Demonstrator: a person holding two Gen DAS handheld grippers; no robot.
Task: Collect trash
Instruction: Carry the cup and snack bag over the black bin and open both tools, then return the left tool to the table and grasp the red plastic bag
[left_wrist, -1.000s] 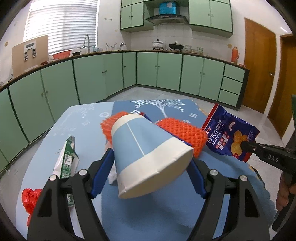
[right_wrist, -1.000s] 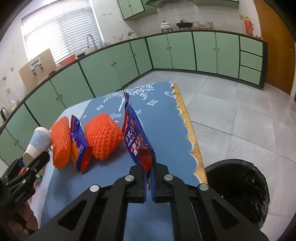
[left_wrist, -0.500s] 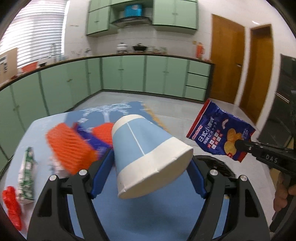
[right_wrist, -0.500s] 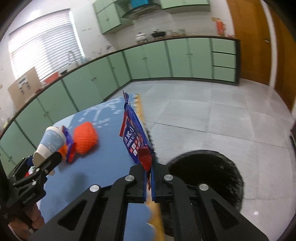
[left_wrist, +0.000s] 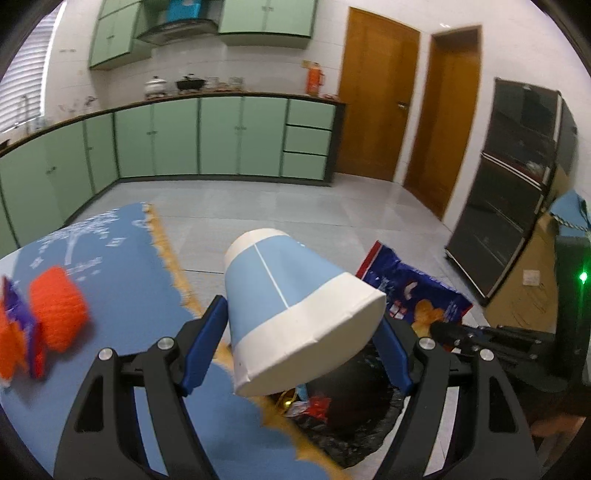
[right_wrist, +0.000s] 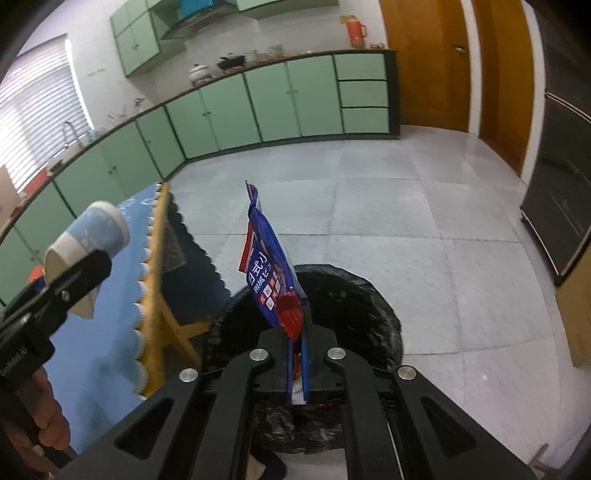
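Observation:
My left gripper (left_wrist: 299, 332) is shut on a blue and white paper cup (left_wrist: 291, 306), held on its side above the table's edge and the black-lined trash bin (left_wrist: 354, 421). The cup also shows in the right wrist view (right_wrist: 88, 240). My right gripper (right_wrist: 295, 354) is shut on a blue snack bag (right_wrist: 269, 266), held upright above the bin (right_wrist: 347, 295). The bag also shows in the left wrist view (left_wrist: 413, 291), right of the cup.
The table with a blue cloth (left_wrist: 110, 258) holds an orange foam net (left_wrist: 57, 306) and a blue wrapper (left_wrist: 22, 321) at the left. The bin holds some red and gold trash (left_wrist: 306, 402). Green cabinets (left_wrist: 221, 140), wooden doors (left_wrist: 376, 103) and a dark cabinet (left_wrist: 517, 184) stand around.
Both grippers have swung right, away from the table's middle to over the trash bin, each still holding its item. The bag now hangs lower, over the bin.

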